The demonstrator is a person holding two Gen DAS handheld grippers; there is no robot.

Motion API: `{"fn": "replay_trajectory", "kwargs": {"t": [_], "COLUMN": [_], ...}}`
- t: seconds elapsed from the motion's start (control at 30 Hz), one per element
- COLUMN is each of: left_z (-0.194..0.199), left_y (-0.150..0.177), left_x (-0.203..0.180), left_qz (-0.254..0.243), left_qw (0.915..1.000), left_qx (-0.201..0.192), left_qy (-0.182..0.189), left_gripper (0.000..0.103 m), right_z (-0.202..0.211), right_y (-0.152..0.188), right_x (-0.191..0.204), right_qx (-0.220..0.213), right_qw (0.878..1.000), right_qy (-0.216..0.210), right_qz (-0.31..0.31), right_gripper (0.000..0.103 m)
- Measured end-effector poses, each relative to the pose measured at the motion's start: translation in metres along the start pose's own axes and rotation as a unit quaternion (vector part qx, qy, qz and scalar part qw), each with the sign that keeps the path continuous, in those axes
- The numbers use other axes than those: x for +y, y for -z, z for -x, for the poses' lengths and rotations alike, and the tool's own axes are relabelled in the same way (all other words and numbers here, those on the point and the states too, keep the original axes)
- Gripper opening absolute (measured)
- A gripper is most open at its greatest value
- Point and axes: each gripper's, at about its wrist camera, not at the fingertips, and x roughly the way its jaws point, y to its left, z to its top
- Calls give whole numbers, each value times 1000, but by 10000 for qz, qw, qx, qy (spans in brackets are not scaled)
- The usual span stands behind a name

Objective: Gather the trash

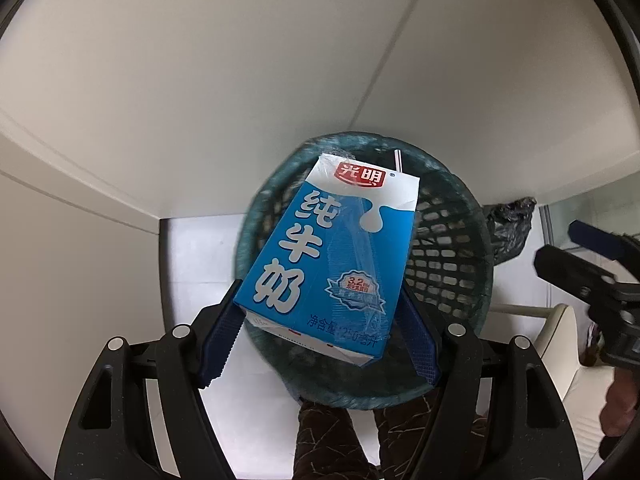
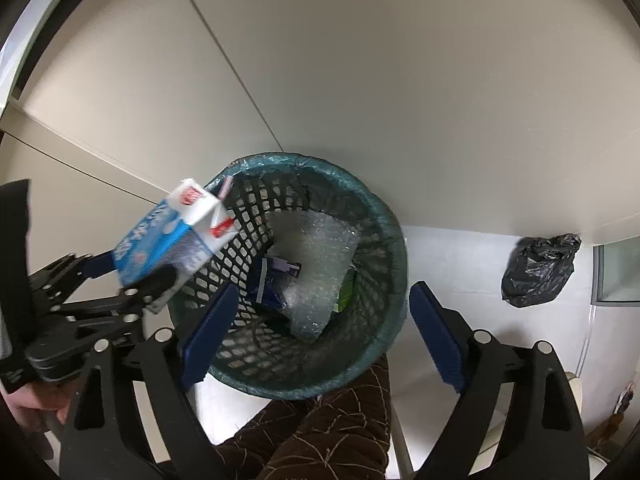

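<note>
We look down on the waste basket (image 2: 376,216), a dark mesh bin lined with a teal bag, standing on the pale floor (image 2: 460,256) against the white wall panels (image 2: 360,60). Inside it we see a sheet of bubble wrap (image 2: 320,256), a blue wrapper (image 2: 266,284) and a scrap of green packaging (image 2: 347,290). To the right of the basket and well apart from it, a knotted black rubbish bag (image 2: 538,274) sits on the floor at the foot of the wall.

Our left hand-held gripper (image 1: 320,334) is clamped on the lower end of the blue-and-white milk carton (image 1: 336,256), its blue pads pressed to the carton's two sides. The carton is tilted, held above the left part of the basket's rim, with a straw (image 1: 398,161) poking from its top.

Our right hand-held gripper (image 2: 316,342) is spread wide with nothing between its pads, hovering over the near edge of the basket.
</note>
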Motion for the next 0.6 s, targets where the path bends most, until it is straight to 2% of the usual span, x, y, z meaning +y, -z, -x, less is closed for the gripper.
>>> {"fn": "replay_trajectory", "kwargs": {"t": [0.2, 0.33, 0.53, 0.6], "left_z": [-12, -8, 1, 13], "left_y": [-3, -7, -11, -13], "left_x": [-10, -13, -18, -17], "left_qz": [-62, -71, 54, 143], "left_qw": [9997, 9999, 9999, 9996], "left_qx": [229, 135, -29, -133], "left_qy": [-46, 29, 117, 200], "left_gripper": [72, 72, 82, 89], "right_z": [13, 21, 33, 42], "right_y": [2, 3, 1, -1], "right_x": [-10, -14, -15, -14], "right_qx": [-67, -134, -249, -316], "right_qw": [9999, 9997, 9994, 9993], "right_qy": [157, 181, 222, 223], "right_qz": [-3, 6, -2, -6], "right_gripper": [85, 85, 85, 85]}}
